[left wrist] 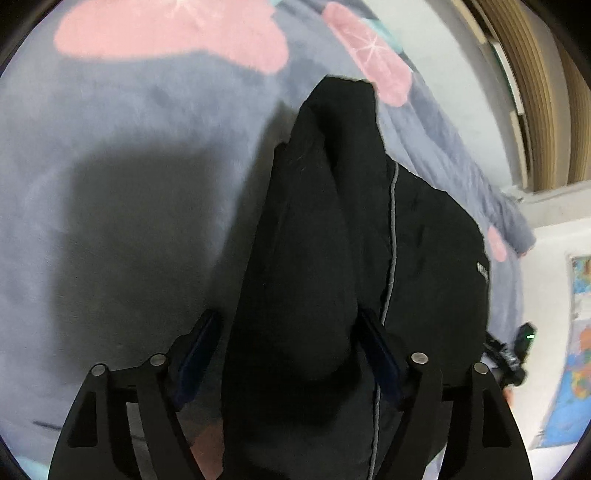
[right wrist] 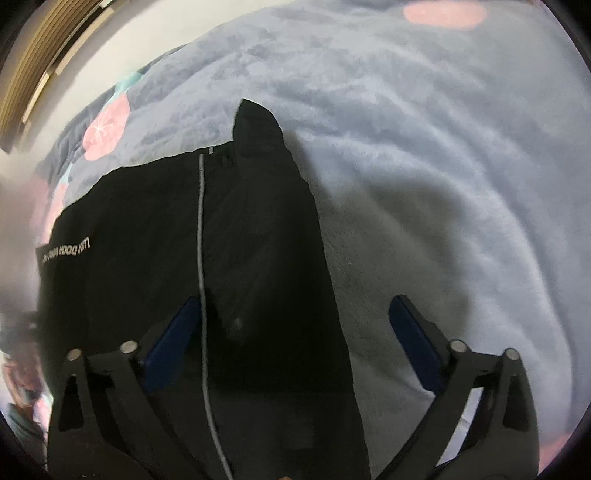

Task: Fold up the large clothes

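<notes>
A large black jacket (left wrist: 424, 240) with a grey zip line lies on a grey-blue fleece blanket (left wrist: 129, 147). In the left wrist view a sleeve (left wrist: 314, 221) folded over the body runs between my left gripper's (left wrist: 291, 332) open fingers; the jaws stand wide apart with the sleeve's bulge between them, not pinched. In the right wrist view the jacket (right wrist: 166, 240) shows white lettering and its folded edge. My right gripper (right wrist: 295, 317) is open wide above that edge, left finger (right wrist: 173, 339) over the jacket, right finger (right wrist: 413, 339) over the blanket (right wrist: 443, 147).
The blanket has pink patches (left wrist: 177, 33) and covers a bed. A white wall and wooden slats (left wrist: 535, 92) lie at the right in the left wrist view. A small black device with a green light (left wrist: 517, 350) is near the jacket's right side.
</notes>
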`<state>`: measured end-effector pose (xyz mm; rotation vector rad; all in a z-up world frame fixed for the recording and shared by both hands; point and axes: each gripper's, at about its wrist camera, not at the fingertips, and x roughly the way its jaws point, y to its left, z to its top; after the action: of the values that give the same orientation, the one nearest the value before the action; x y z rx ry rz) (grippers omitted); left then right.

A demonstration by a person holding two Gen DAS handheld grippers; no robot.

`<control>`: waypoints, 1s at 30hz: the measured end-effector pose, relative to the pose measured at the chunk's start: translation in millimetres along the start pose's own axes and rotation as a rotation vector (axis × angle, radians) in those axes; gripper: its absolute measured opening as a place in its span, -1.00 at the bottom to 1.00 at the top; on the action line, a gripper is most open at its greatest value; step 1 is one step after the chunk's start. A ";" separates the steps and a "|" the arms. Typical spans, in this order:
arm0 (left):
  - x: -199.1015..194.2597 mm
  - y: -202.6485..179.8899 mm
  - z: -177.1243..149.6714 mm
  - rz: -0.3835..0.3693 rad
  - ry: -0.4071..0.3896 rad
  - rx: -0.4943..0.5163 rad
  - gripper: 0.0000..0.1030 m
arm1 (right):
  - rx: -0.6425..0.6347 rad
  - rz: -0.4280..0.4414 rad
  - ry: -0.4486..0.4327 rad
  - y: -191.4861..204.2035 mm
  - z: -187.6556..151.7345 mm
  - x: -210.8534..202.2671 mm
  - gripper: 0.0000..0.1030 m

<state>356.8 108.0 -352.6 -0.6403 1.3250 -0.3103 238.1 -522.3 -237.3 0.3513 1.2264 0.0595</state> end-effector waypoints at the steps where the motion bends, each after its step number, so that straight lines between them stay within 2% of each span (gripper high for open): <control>1: 2.0 2.8 0.2 -0.023 0.001 -0.012 0.54 | 0.022 0.042 0.027 -4.9 0.9 6.3 0.99; 5: 8.3 10.0 -2.4 -0.090 0.010 -0.041 0.55 | 0.128 0.285 0.165 -19.8 -0.9 38.2 1.00; 8: 12.5 14.3 -4.2 -0.134 0.030 -0.056 0.55 | 0.168 0.379 0.205 -24.6 -0.8 54.7 1.00; 13: 16.7 20.3 -3.9 -0.176 0.056 -0.085 0.55 | 0.138 0.399 0.228 -16.3 1.5 56.5 1.00; 16: 16.1 16.7 -9.8 -0.160 0.039 -0.083 0.55 | 0.091 0.388 0.241 -6.1 -1.3 55.3 0.99; 17: 14.2 13.4 -12.7 -0.151 0.025 -0.071 0.32 | 0.080 0.382 0.233 -2.9 -1.4 53.6 0.87; 18: 12.1 5.7 -16.7 -0.167 0.008 -0.043 0.03 | 0.072 0.394 0.222 -0.5 -1.8 50.9 0.43; 19: 6.9 -2.0 -20.9 -0.143 -0.021 -0.019 -0.07 | 0.063 0.432 0.212 3.1 -2.7 46.4 0.27; 20: 2.7 -8.9 -23.0 -0.121 -0.042 0.009 -0.23 | 0.058 0.431 0.197 5.6 -3.8 41.1 0.05; 21: -4.6 -17.7 -28.0 -0.102 -0.064 0.044 -0.30 | 0.034 0.418 0.179 10.1 -6.0 32.9 -0.14; 22: -12.5 -24.5 -32.6 -0.103 -0.082 0.059 -0.42 | 0.014 0.405 0.163 13.8 -8.2 24.8 -0.22; 24: -31.8 -35.0 -42.4 -0.143 -0.120 0.072 -0.50 | -0.006 0.396 0.132 19.2 -13.0 6.5 -0.40; 27: -70.4 -59.1 -66.7 -0.215 -0.174 0.115 -0.55 | -0.052 0.401 0.074 32.8 -25.8 -32.2 -0.47; 30: -101.5 -87.5 -95.1 -0.215 -0.205 0.187 -0.57 | -0.106 0.400 0.030 50.0 -42.2 -70.4 -0.49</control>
<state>254.0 70.9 -229.9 -0.6393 1.0193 -0.5233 181.9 -481.7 -170.8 0.5001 1.1629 0.4736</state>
